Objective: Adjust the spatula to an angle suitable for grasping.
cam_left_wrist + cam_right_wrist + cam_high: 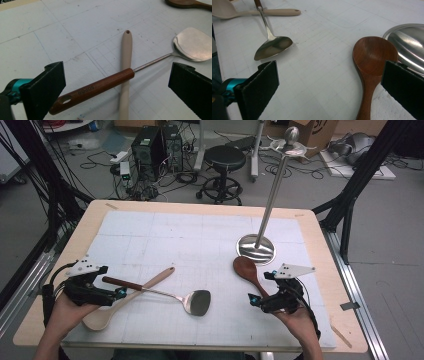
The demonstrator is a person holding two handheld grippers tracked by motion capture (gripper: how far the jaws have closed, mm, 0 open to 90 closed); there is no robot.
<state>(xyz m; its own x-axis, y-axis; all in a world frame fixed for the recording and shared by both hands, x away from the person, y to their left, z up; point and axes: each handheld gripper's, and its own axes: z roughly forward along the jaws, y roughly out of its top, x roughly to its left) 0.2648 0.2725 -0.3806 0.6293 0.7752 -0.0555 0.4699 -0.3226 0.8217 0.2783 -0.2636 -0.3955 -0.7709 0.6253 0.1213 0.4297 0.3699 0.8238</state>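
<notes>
the landmark here is the tall stainless steel utensil stand with a round mirror-like base (256, 248), standing on the white gridded mat (150, 235) that covers the pale wooden table (325, 270)

just in front of the stand's base, on its left edge, lies the dark brown wooden spoon (246, 270), bowl up, its rim close against the base as the right gripper view shows (374, 56); its handle runs away from the stand toward the right gripper (261, 299), whose black jaws are spread wide with the handle lying between them, the pads not pressing on it

further left of the stand, well apart from it, lies the steel spatula with a reddish-brown wooden handle (165, 292), its flat blade pointing toward the stand's side. its handle lies across the beige plastic spoon with a long handle (125, 302), on top of it, the two forming a cross (126, 75). the beige spoon's bowl is the thing farthest from the stand

the left gripper (117, 293) is at the spatula's handle end, jaws spread apart on either side of the crossed handles and gripping nothing, the wooden handle's holed tip near one pad
</notes>
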